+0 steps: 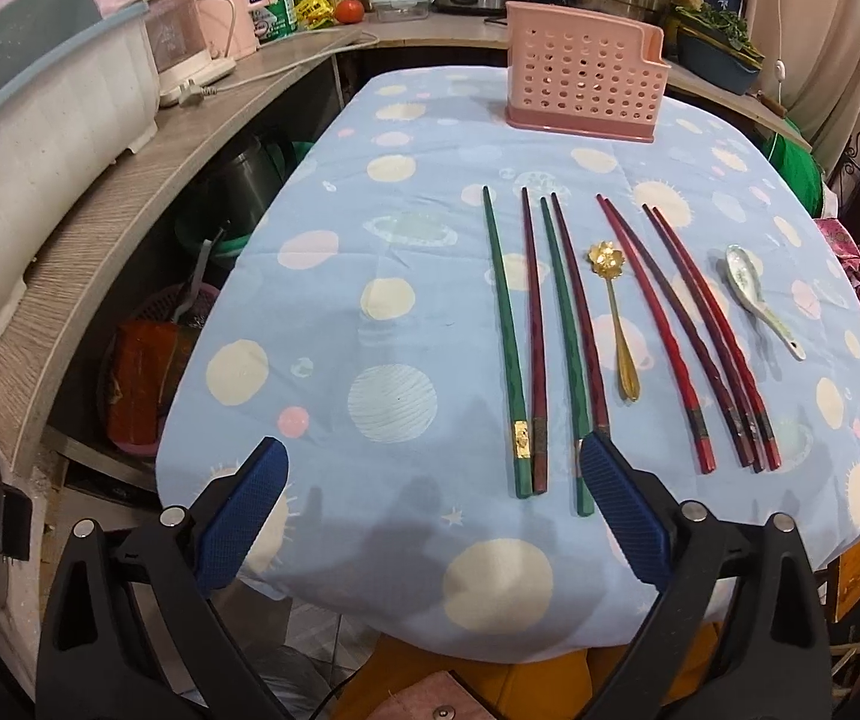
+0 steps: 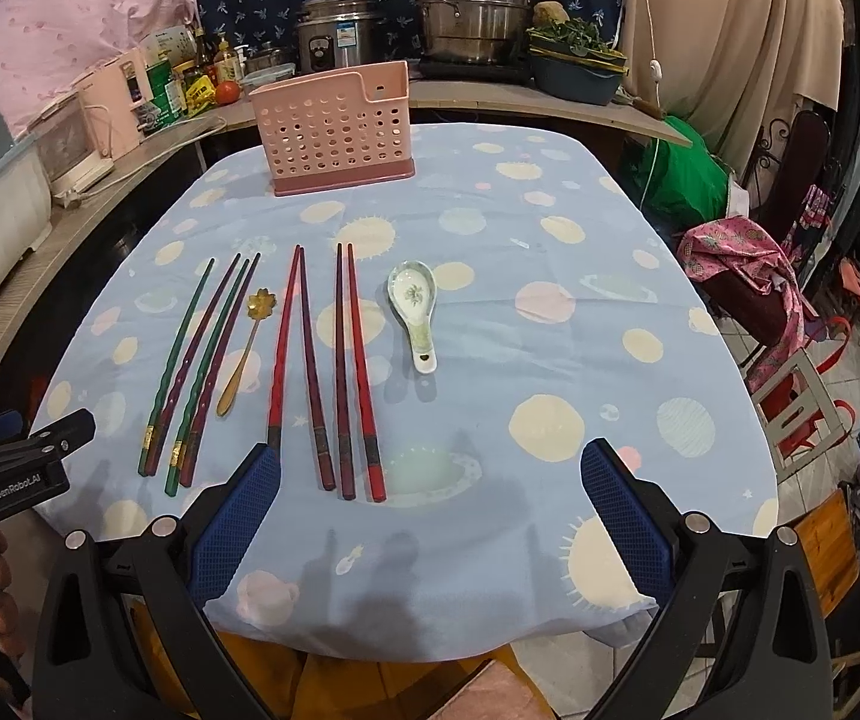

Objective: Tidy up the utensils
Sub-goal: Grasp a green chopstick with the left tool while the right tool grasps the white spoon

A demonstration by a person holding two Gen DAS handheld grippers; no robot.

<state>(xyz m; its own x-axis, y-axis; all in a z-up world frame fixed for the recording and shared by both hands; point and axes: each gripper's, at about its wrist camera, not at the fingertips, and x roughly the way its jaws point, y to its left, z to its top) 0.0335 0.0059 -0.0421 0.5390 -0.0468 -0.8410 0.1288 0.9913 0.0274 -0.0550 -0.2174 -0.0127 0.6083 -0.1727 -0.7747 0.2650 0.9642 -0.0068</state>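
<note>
1. The left gripper [image 1: 433,468] hangs over the near edge of the bench [image 1: 322,276], its jaws spread wide and holding nothing.
2. The right gripper [image 2: 430,474] is also above the near edge, jaws wide apart and empty.
3. The pink utensil holder [image 2: 334,126] stands upright at the far side of the bench, at 12 o'clock from the utensils and well apart from them.
4. The green chopsticks [image 1: 505,330] and dark purple chopsticks [image 1: 535,324] lie alternating in a row, at 9 o'clock of the gold spoon [image 1: 613,318].
5. The red chopsticks [image 2: 349,360] lie at 3 o'clock of the gold spoon, in two pairs side by side.
6. The white ceramic spoon [image 2: 415,306] lies at 3 o'clock of the red chopsticks, just beside them, bowl toward the holder.
7. In the left view, the right blue pad [image 1: 625,510] covers the near end of one dark purple chopstick; I cannot tell if it touches.
</note>
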